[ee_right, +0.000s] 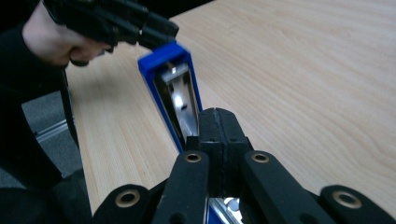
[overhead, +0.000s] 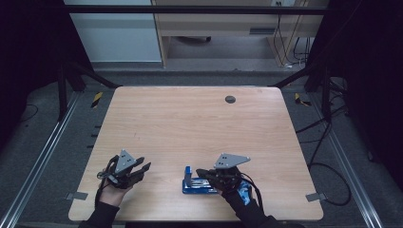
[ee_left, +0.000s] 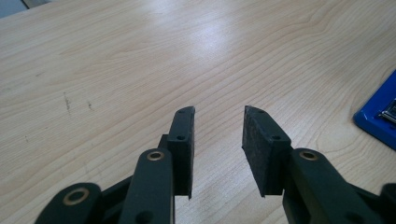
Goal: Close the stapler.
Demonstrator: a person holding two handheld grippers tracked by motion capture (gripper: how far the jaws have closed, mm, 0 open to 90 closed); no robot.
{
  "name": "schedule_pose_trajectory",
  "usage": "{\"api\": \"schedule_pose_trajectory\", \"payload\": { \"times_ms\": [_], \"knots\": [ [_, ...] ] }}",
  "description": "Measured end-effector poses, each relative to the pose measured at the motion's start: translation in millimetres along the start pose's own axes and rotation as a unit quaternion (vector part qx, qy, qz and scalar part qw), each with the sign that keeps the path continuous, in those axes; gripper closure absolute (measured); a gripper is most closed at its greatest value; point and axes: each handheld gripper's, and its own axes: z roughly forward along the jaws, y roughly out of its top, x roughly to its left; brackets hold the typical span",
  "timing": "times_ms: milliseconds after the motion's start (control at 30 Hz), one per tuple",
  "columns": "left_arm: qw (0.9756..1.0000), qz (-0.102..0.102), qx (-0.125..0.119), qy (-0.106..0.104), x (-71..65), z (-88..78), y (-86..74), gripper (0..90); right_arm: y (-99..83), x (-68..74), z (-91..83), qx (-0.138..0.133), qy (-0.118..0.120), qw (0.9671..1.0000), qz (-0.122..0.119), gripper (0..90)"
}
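Stapler (overhead: 197,184) under your right gripper (ee_right: 217,116), jaws shut tight.
Left gripper (ee_left: 217,140) hangs half-open, empty; stapler looks rigid and slick, so clamp its blue sides mid-body on the counter (overhead: 190,123).

Place: lab-style recording station
Surface (overhead: 190,123): bare wooden top inside a dark metal frame (overhead: 190,9)
Floor: grey carpet, rails (overhead: 43,156) with hazard tape, loose cables (overhead: 328,142)
Background: wooden desk (overhead: 228,23), dim lighting

Occluded and cropped regions.
Blue stapler (ee_left: 379,116) cut by the left gripper view's right edge; its near end (ee_right: 219,212) hidden behind the right gripper (ee_right: 218,122)'s jaws.
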Motion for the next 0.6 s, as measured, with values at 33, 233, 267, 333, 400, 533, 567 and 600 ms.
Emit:
{"api": "schedule_pose_trajectory", "payload": {
  "times_ms": [33, 233, 267, 333, 400, 533, 567, 600],
  "knots": [
    [1.0000, 0.000, 0.000, -0.001, -0.1, 0.2, 0.1, 63.8, 1.9, -0.2, -1.4, -0.003, 0.000, 1.0000, -0.001, 90.0],
    [1.0000, -0.002, 0.001, 0.001, 0.5, 0.6, -0.1, 63.5, 15.9, 0.1, -2.5, -0.022, -0.008, 0.9997, -0.004, 90.0],
    [1.0000, -0.002, 0.001, 0.001, 0.4, 0.7, 0.0, 63.3, 18.8, 1.4, -2.2, -0.026, -0.006, 0.9996, -0.005, 90.0],
    [1.0000, -0.002, 0.002, 0.001, 0.1, 0.9, 0.0, 63.2, 24.3, 4.7, -2.3, -0.031, -0.003, 0.9995, -0.011, 90.0],
    [1.0000, -0.001, 0.002, 0.001, -0.1, 1.0, 0.1, 62.8, 29.0, 8.0, -2.4, -0.034, 0.000, 0.9993, -0.015, 90.0],
    [1.0000, -0.002, 0.003, 0.002, 0.2, 1.1, 0.1, 62.4, 37.7, 11.9, -3.1, -0.044, 0.004, 0.9988, -0.020, 90.0],
    [1.0000, -0.002, 0.003, 0.002, 0.2, 1.0, 0.0, 62.3, 39.2, 12.4, -3.2, -0.045, 0.005, 0.9988, -0.021, 90.0],
    [1.0000, -0.002, 0.002, 0.002, 0.2, 1.0, 0.0, 62.3, 41.2, 13.1, -3.0, -0.045, 0.007, 0.9987, -0.022, 90.0]
  ]
}}
